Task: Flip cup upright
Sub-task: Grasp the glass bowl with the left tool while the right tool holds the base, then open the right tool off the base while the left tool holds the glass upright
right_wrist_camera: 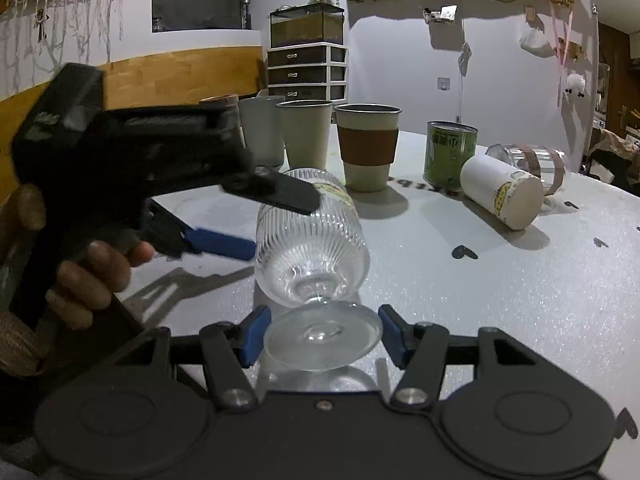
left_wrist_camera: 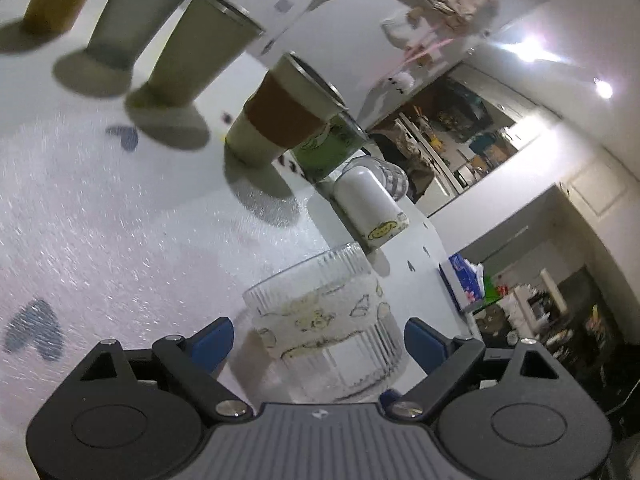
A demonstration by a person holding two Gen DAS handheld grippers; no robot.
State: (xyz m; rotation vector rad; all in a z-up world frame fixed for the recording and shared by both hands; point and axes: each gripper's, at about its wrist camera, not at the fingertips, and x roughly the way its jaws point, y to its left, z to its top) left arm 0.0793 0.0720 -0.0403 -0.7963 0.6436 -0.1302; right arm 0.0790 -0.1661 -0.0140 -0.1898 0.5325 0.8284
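Glass cup [right_wrist_camera: 312,240]: lying on its side on the table [right_wrist_camera: 520,300].
Left gripper [left_wrist_camera: 320,340]: spread wide, straddling the cup body.
Right gripper [right_wrist_camera: 322,334]: spread wide, flanking the cup's foot.

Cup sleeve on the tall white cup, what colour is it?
Brown sleeve, clearest in the right wrist view.

Ribbed glass cup [right_wrist_camera: 312,240] tilted on table [right_wrist_camera: 500,300], foot between spread right hand-held gripper [right_wrist_camera: 322,336] fingers.
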